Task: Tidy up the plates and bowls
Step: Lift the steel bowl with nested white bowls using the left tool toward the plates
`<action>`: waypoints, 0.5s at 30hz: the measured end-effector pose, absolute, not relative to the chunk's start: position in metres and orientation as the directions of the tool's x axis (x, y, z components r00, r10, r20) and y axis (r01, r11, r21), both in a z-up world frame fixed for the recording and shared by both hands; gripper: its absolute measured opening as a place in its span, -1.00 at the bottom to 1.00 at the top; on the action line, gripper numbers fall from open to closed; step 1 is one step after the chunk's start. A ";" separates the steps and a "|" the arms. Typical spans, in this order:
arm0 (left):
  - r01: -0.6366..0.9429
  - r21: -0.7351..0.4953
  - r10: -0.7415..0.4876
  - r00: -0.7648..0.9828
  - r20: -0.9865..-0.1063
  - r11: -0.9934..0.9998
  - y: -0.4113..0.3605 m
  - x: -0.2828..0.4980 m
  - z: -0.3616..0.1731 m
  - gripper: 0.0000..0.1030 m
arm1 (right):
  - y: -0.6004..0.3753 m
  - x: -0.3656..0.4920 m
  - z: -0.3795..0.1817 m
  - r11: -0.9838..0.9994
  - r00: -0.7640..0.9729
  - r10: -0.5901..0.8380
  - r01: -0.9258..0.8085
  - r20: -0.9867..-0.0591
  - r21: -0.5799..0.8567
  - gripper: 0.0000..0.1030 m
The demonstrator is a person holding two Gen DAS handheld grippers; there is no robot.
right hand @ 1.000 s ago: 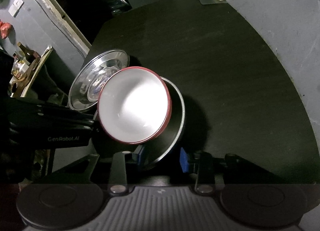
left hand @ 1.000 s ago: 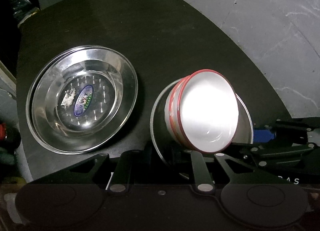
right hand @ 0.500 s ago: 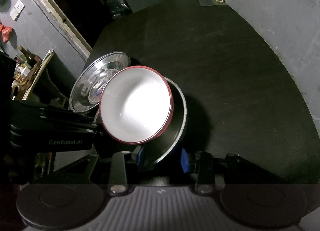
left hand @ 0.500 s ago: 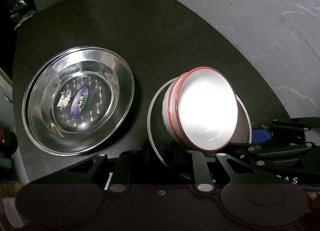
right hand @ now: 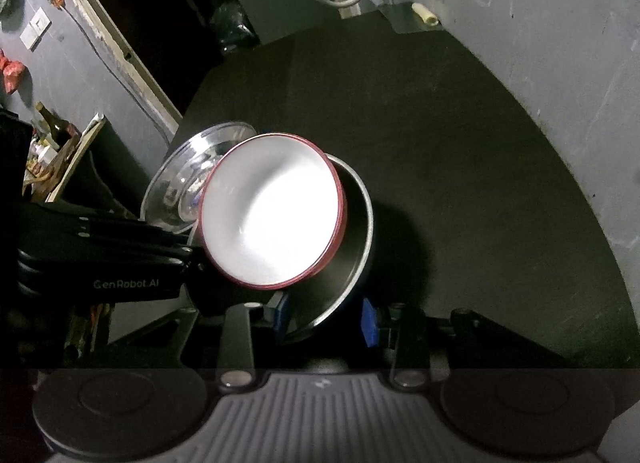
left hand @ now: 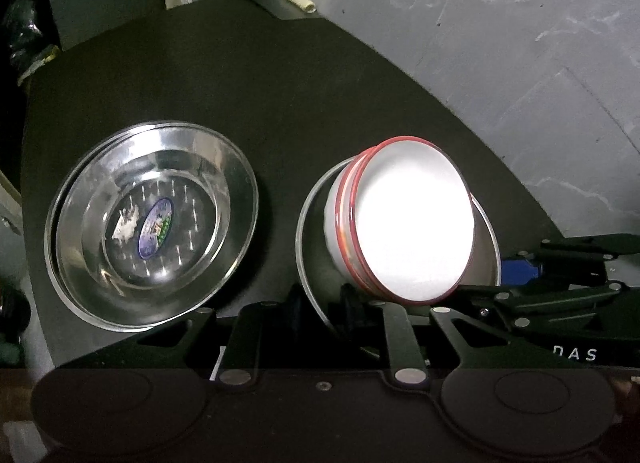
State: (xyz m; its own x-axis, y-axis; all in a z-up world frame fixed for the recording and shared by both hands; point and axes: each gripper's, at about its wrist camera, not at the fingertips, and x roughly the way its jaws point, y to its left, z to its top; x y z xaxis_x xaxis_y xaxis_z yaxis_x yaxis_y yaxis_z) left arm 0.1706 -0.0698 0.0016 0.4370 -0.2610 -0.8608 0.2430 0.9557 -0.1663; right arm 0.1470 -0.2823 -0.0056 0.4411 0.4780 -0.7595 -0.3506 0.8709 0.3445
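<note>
Two nested white bowls with red rims [left hand: 412, 223] [right hand: 272, 211] lie tipped inside a deep steel plate [left hand: 316, 231] [right hand: 356, 263], which is held tilted over the black table. My left gripper [left hand: 320, 301] is shut on the plate's near rim. In the right wrist view it reaches in from the left. My right gripper [right hand: 324, 317] is shut on the plate's opposite edge, with the wall between its blue pads [right hand: 368, 323]. A stack of shiny steel plates [left hand: 152, 227] [right hand: 188, 179] rests on the table to the left.
The round black table [left hand: 280, 103] [right hand: 460, 143] stands against a grey wall [left hand: 520, 43] at the right. At its far edge lie a flat dark sheet and a small pale roll [left hand: 298, 1]. Cluttered shelves [right hand: 48, 151] stand off the table's left side.
Both grips hold as before. The left wrist view has tipped slightly, so the stacked steel plates sit a little lower in it. The tilted plate and bowls have barely moved.
</note>
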 end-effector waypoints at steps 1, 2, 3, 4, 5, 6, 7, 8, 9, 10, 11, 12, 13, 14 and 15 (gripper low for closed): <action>0.243 -0.169 -0.264 0.442 -0.857 0.955 -0.068 0.171 0.004 -0.61 | -0.282 0.147 -0.003 0.870 0.446 0.480 -0.350 -0.755 0.347 -0.23; 0.242 -0.172 -0.267 0.446 -0.854 0.955 -0.067 0.171 0.005 -0.61 | -0.282 0.148 -0.002 0.870 0.450 0.482 -0.351 -0.752 0.347 -0.23; 0.241 -0.174 -0.269 0.452 -0.851 0.955 -0.065 0.171 0.008 -0.61 | -0.282 0.148 0.001 0.869 0.455 0.483 -0.352 -0.748 0.347 -0.23; 0.239 -0.175 -0.270 0.459 -0.846 0.955 -0.063 0.172 0.010 -0.61 | -0.281 0.149 0.003 0.868 0.458 0.486 -0.354 -0.744 0.348 -0.23; 0.237 -0.176 -0.271 0.465 -0.843 0.955 -0.060 0.173 0.012 -0.61 | -0.280 0.150 0.005 0.867 0.461 0.488 -0.355 -0.741 0.350 -0.23; 0.234 -0.178 -0.272 0.472 -0.839 0.956 -0.058 0.173 0.014 -0.61 | -0.279 0.151 0.007 0.865 0.463 0.491 -0.358 -0.738 0.351 -0.23; 0.231 -0.181 -0.273 0.478 -0.835 0.956 -0.056 0.173 0.015 -0.61 | -0.277 0.152 0.009 0.863 0.466 0.494 -0.364 -0.734 0.350 -0.23; 0.227 -0.183 -0.274 0.484 -0.831 0.957 -0.053 0.173 0.017 -0.61 | -0.274 0.153 0.011 0.862 0.468 0.496 -0.369 -0.731 0.349 -0.23; 0.224 -0.184 -0.274 0.490 -0.828 0.957 -0.052 0.173 0.018 -0.61 | -0.272 0.154 0.013 0.859 0.469 0.499 -0.375 -0.729 0.347 -0.23; 0.221 -0.183 -0.272 0.497 -0.824 0.958 -0.049 0.173 0.020 -0.61 | -0.270 0.155 0.015 0.857 0.470 0.502 -0.382 -0.726 0.345 -0.23; 0.219 -0.181 -0.270 0.504 -0.820 0.959 -0.046 0.173 0.022 -0.61 | -0.268 0.157 0.017 0.856 0.471 0.504 -0.387 -0.724 0.343 -0.23; 0.216 -0.179 -0.268 0.513 -0.816 0.960 -0.043 0.173 0.024 -0.61 | -0.265 0.159 0.019 0.853 0.473 0.507 -0.394 -0.721 0.341 -0.23; 0.213 -0.177 -0.265 0.521 -0.812 0.961 -0.041 0.172 0.026 -0.61 | -0.263 0.160 0.021 0.851 0.473 0.510 -0.400 -0.718 0.341 -0.23; 0.210 -0.175 -0.262 0.528 -0.808 0.962 -0.039 0.172 0.028 -0.61 | -0.261 0.161 0.022 0.848 0.474 0.514 -0.406 -0.715 0.341 -0.23; 0.206 -0.173 -0.259 0.534 -0.805 0.963 -0.036 0.172 0.030 -0.61 | -0.258 0.163 0.023 0.845 0.474 0.517 -0.413 -0.712 0.339 -0.23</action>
